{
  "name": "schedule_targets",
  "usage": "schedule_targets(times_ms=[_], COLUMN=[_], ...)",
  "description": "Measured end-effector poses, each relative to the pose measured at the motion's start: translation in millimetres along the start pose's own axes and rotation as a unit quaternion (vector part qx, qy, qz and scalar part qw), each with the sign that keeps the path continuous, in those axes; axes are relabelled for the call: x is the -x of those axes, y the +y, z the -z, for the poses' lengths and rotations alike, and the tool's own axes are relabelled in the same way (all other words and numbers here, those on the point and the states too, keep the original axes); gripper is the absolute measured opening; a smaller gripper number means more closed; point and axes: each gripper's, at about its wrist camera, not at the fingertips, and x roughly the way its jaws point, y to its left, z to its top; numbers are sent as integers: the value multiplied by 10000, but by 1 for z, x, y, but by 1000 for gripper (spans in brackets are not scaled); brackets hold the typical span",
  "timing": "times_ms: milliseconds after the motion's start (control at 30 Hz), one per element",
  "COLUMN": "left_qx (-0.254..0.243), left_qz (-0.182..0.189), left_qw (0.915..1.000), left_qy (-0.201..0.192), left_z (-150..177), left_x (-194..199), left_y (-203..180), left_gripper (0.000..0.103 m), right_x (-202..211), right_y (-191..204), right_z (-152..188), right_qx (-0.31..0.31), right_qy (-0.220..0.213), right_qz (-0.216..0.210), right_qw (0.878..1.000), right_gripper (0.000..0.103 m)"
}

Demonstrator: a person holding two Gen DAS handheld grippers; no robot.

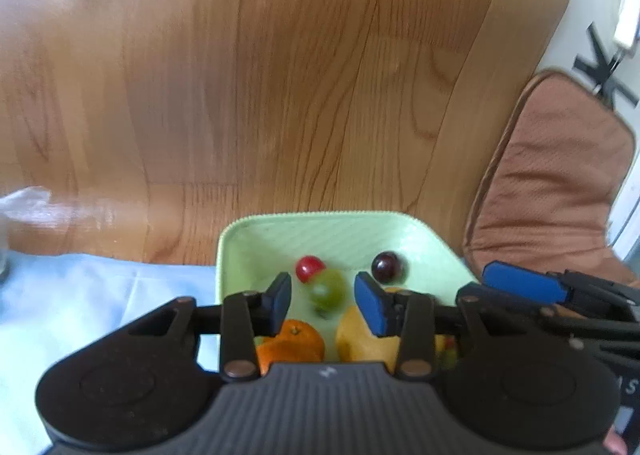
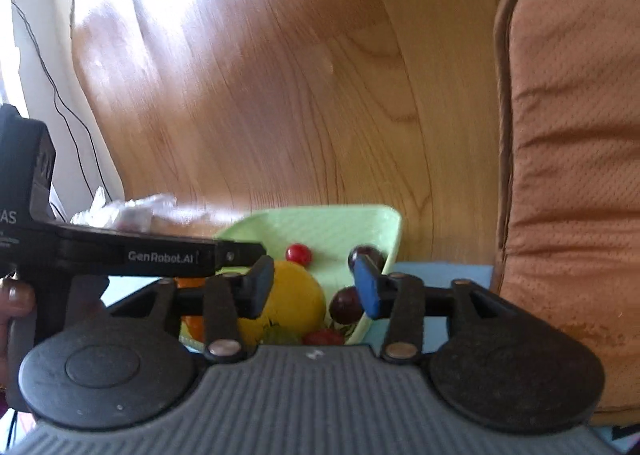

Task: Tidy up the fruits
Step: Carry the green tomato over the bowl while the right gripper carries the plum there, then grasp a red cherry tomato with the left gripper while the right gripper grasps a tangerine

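A light green tray [image 1: 280, 233] holds fruit: a red cherry tomato [image 1: 309, 267], a green fruit [image 1: 328, 290], a dark grape [image 1: 385, 266], an orange [image 1: 292, 341] and a yellow fruit [image 1: 360, 335]. My left gripper [image 1: 323, 305] is open and empty above the tray, its jaws either side of the green fruit. In the right wrist view the tray [image 2: 360, 223] shows the yellow fruit [image 2: 292, 299], the tomato [image 2: 298, 253] and two dark grapes [image 2: 346, 305]. My right gripper [image 2: 314, 289] is open and empty above them.
The tray sits on a pale blue cloth [image 1: 80, 295] by the edge of a surface above a wooden floor [image 1: 280, 75]. A brown cushion [image 2: 572, 175] lies to the right. Crumpled clear plastic [image 2: 124, 209] lies to the left. The left gripper's arm [image 2: 140, 255] crosses the right view.
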Motion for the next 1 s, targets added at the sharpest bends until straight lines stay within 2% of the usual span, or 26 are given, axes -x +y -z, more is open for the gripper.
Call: schedule_targets(times_ms=[133, 167, 233, 300, 333, 400, 467, 533, 667, 800, 833, 867, 900, 933, 1000], left_qx=[113, 138, 121, 21, -54, -296, -594, -805, -1154, -1005, -956, -924, -915, -892, -838], left_qz=[64, 99, 69, 16, -13, -76, -73, -52, -229, -186, -172, -175, -196, -188, -91], left_qw=[9988, 9982, 9974, 9973, 9975, 9976, 9971, 9963, 9930, 9948, 9952, 9954, 9955, 9957, 9964], left_qy=[-469, -582, -714, -731, -699, -619, -470, -292, -145, 58, 126, 178, 170, 140, 94], left_z=[8, 14, 27, 48, 59, 81, 97, 106, 114, 120, 121, 122, 123, 123, 123], left_x=[54, 70, 96, 113, 117, 119, 114, 106, 91, 77, 74, 72, 73, 76, 84], left_y=[1, 1, -1, -6, -11, -22, -35, -46, -57, -50, -50, -50, -51, -51, -52], left_gripper=[37, 38, 40, 40, 40, 40, 40, 40, 40, 42, 36, 30, 29, 29, 29], right_x=[25, 29, 39, 52, 57, 64, 60, 51, 39, 29, 25, 22, 19, 21, 27], right_y=[8, 11, 15, 20, 25, 36, 42, 42, 44, 45, 45, 44, 42, 40, 45], right_z=[-3, -4, -8, -3, 2, 17, 30, 37, 37, 38, 40, 41, 42, 41, 41], right_qx=[73, 94, 109, 184, 319, 609, 785, 710, 355, 111, 108, 72, -15, -97, 41], right_qy=[-510, -540, -369, -143, -33, 211, 567, 922, 1116, 1282, 1306, 1328, 1417, 1485, 1510], right_qz=[73, 112, -66, -208, -262, -261, -219, -264, -442, -486, -434, -470, -528, -607, -563], right_qw=[9986, 9984, 9992, 9995, 9991, 9976, 9951, 9928, 9921, 9905, 9904, 9900, 9885, 9870, 9869], right_gripper=[53, 63, 75, 75, 75, 66, 41, 31, 33, 34, 36, 43, 45, 39, 38])
